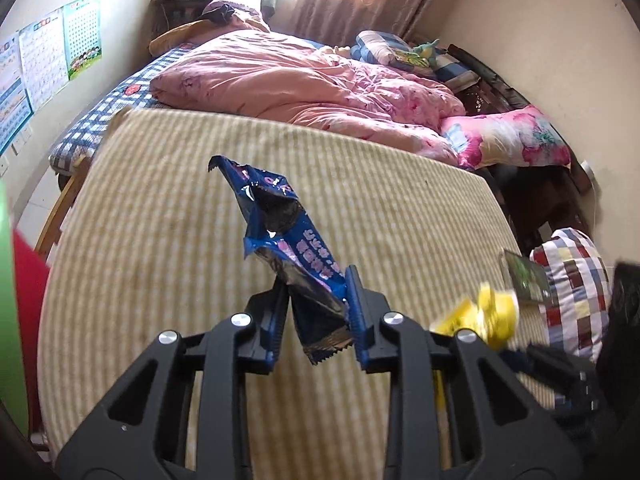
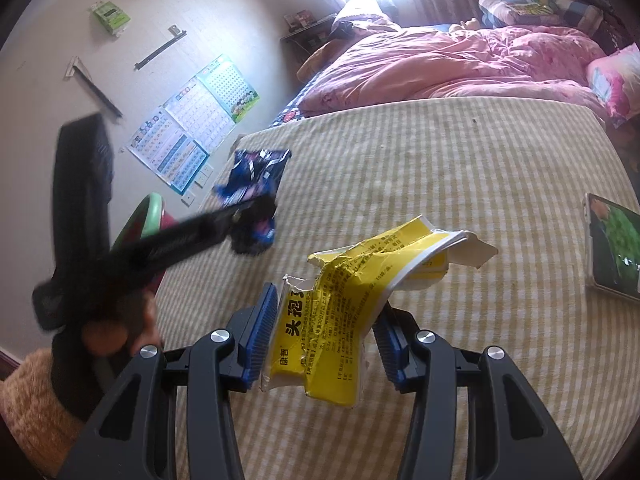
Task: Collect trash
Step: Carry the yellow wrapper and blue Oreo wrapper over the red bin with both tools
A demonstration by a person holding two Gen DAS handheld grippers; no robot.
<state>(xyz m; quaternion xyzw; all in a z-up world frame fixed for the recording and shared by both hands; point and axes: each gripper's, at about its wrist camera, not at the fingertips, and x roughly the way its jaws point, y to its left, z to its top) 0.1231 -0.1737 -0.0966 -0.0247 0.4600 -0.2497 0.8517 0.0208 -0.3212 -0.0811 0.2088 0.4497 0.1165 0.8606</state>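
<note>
A crumpled blue snack wrapper (image 1: 288,240) hangs above the striped yellow bed cover (image 1: 180,200), pinched at its lower end between the blue pads of my left gripper (image 1: 316,292), which is shut on it. A crushed yellow and white carton (image 2: 340,312) is clamped in my right gripper (image 2: 326,308), also lifted off the bed cover (image 2: 460,184). The right wrist view shows the left gripper (image 2: 256,208) blurred at the left, with the blue wrapper (image 2: 256,168) in it. The yellow carton (image 1: 488,316) appears blurred at the lower right of the left wrist view.
A phone (image 2: 612,248) with its screen lit lies at the bed's right edge. A pink quilt (image 1: 288,80) and pillows fill the far half of the bed. A checked cushion (image 1: 572,280) sits to the right, a green and red object (image 2: 148,216) to the left.
</note>
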